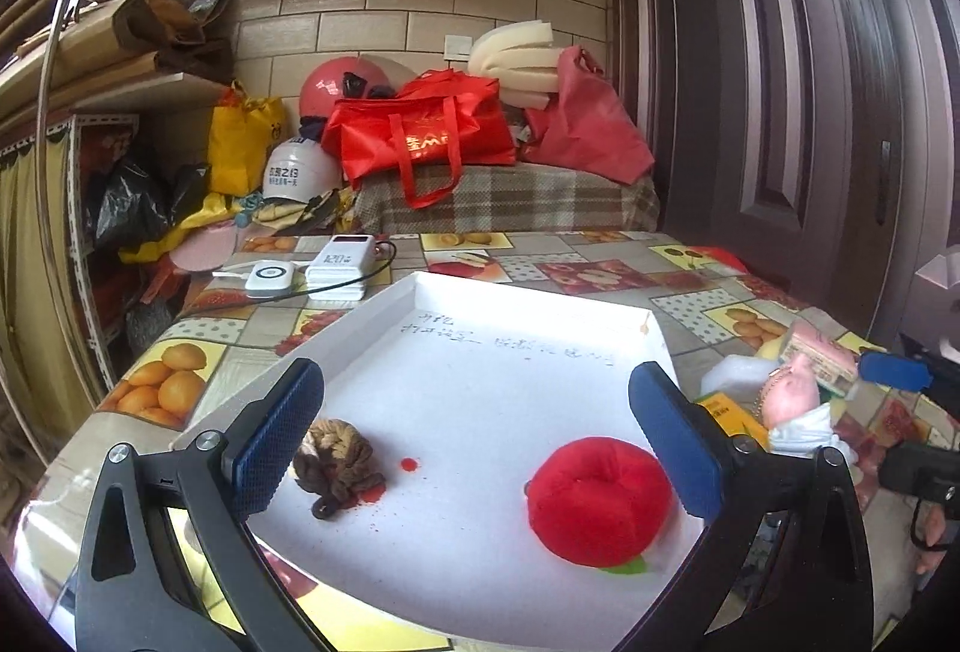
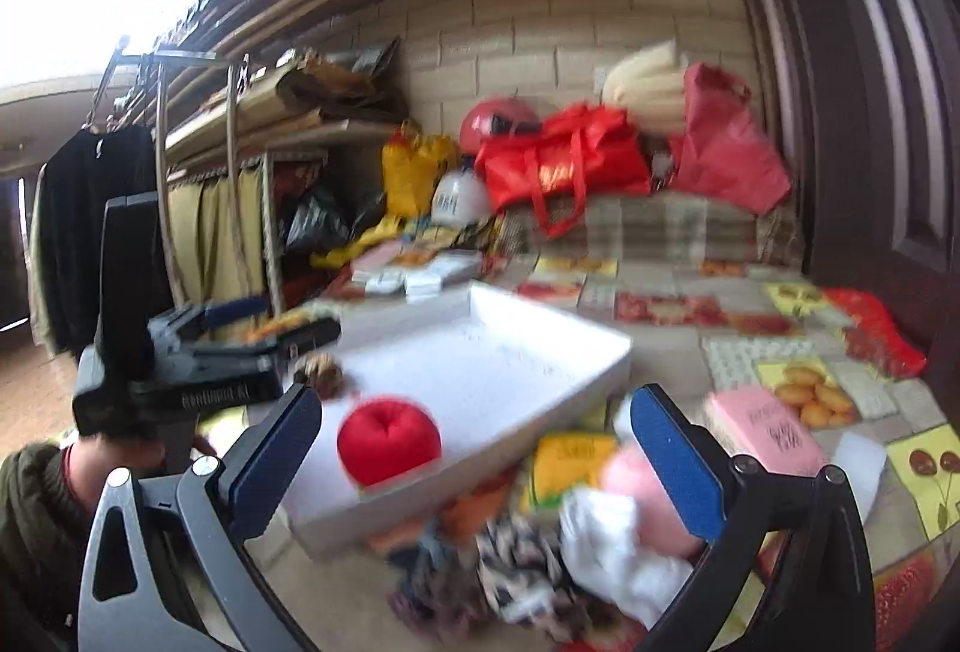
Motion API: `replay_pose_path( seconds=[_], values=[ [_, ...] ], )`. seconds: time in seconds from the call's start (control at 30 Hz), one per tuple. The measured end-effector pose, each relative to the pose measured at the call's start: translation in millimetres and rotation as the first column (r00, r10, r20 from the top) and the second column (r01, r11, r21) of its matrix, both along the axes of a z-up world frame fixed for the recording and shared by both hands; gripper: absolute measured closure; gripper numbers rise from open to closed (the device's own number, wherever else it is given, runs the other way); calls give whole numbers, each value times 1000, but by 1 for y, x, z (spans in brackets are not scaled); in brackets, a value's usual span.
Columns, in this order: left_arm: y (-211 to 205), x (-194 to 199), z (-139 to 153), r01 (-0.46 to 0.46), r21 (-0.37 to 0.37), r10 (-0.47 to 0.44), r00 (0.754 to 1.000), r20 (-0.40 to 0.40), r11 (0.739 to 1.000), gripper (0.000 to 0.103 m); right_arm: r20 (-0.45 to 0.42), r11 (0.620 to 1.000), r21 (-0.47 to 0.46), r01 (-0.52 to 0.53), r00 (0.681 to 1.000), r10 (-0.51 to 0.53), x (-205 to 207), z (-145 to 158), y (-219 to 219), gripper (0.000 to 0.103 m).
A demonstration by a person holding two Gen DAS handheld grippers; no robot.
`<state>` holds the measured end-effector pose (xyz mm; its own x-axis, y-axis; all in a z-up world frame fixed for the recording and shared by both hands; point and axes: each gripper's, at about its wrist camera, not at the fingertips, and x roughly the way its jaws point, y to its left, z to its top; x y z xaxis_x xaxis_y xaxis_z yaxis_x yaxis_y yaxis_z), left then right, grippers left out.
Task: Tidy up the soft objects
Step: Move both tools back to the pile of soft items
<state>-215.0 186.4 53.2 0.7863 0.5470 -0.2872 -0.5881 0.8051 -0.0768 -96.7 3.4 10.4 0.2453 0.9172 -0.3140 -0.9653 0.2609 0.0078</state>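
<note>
Shallow white cardboard tray (image 1: pixel 540 310) sits on my fruit-print tablecloth (image 1: pixel 180 382). Inside: round red plush apple (image 1: pixel 600 499) at right, small brown knitted toy (image 1: pixel 339 463) at left. My left gripper (image 1: pixel 480 439) and right gripper (image 2: pixel 477 463): both jaws spread wide, empty. Pink plush toy (image 2: pixel 651 496) lies beside the tray.

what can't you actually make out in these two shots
- Handwriting on the white tray: left wrist view, too faint and small to read.
- Pile of soft items beside the tray: right wrist view, motion blur; separate pieces can't be told apart.
- Pink plush: left wrist view, partly behind the left gripper finger; shape unclear.
- Pink box: right wrist view, print blurred.
- Red plush apple: its underside is hidden.
</note>
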Motion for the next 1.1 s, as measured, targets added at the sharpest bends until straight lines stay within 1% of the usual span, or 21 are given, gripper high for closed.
replay_pose_path(
  seconds=[0.03, 0.1, 0.17, 0.2, 0.23, 0.27, 0.3, 0.37, 0.4, 0.43, 0.47, 0.53, 0.6, 0.63, 0.67, 0.7, 0.73, 0.77, 0.87, 0.97, 1.1],
  values=[
    [-2, 0, 0, 21, -9, -21, 1000, 7, 1000, 0, -19, 999, -33, -28, 999, 27, 3, -3, -3, 0],
    [-10, 0, 1, 98, -18, -98, 995, 25, 995, 0, -12, 998, -48, -40, 999, 40, 4, -3, -14, 0],
    [-23, 3, 3, 203, -23, -202, 979, 34, 979, 0, 18, 997, -74, -26, 999, 28, 4, -5, -21, 0],
    [-32, 6, 4, 259, -25, -258, 966, 29, 966, 0, 26, 996, -88, -16, 999, 18, 6, -7, -26, 0],
    [-43, 11, 4, 317, -28, -317, 948, 17, 948, 1, 18, 996, -95, -6, 1000, 8, 11, -8, -31, 0],
    [-54, 15, 5, 383, -32, -383, 924, -3, 923, 1, 5, 995, -96, 1, 1000, -1, 15, -9, -35, 0],
    [-66, 19, 6, 432, -17, -433, 901, -30, 902, 1, -9, 995, -95, 9, 1000, -9, 19, -10, -39, 0],
    [-88, 24, 9, 464, 42, -460, 884, -84, 885, 1, -29, 995, -98, 22, 999, -25, 27, -11, -45, 0],
    [-96, 27, 7, 494, 24, -489, 866, -106, 869, 1, -32, 994, -101, 27, 999, -31, 29, -12, -48, 0],
    [-102, 34, 4, 546, -34, -545, 828, -134, 837, 1, -33, 994, -106, 29, 999, -33, 30, -13, -51, 1],
    [-108, 38, 3, 559, -50, -560, 814, -157, 827, 1, -33, 993, -112, 29, 999, -33, 31, -14, -53, 2],
    [-121, 43, 3, 538, -11, -528, 823, -210, 843, 1, -37, 991, -126, 37, 998, -41, 34, -18, -57, 2],
    [-124, 50, -1, 539, -42, -530, 809, -255, 842, 3, -53, 989, -138, 46, 997, -54, 40, -22, -62, 5],
    [-125, 55, -3, 531, -56, -524, 805, -278, 845, 8, -62, 989, -141, 51, 996, -61, 43, -23, -64, 10],
    [-124, 56, -7, 524, -67, -519, 803, -292, 849, 18, -73, 988, -142, 60, 995, -71, 47, -23, -66, 12],
    [-123, 62, -10, 519, -92, -519, 794, -316, 850, 26, -83, 988, -138, 72, 993, -84, 51, -23, -69, 13],
    [-121, 65, -15, 515, -114, -521, 785, -335, 850, 40, -103, 988, -130, 87, 990, -100, 57, -23, -73, 13],
    [-120, 71, -19, 511, -134, -522, 774, -358, 849, 44, -122, 987, -122, 100, 986, -115, 64, -22, -77, 13],
    [-121, 76, -28, 504, -149, -518, 758, -396, 851, 44, -184, 982, -98, 164, 966, -180, 87, -19, -91, 14],
    [-120, 78, -31, 502, -166, -522, 748, -410, 849, 44, -198, 967, -97, 235, 948, -250, 107, -15, -99, 14],
    [-119, 85, -36, 485, -192, -517, 734, -441, 853, 44, -193, 925, -193, 327, 912, -362, 143, -15, -91, 14]
  ],
)
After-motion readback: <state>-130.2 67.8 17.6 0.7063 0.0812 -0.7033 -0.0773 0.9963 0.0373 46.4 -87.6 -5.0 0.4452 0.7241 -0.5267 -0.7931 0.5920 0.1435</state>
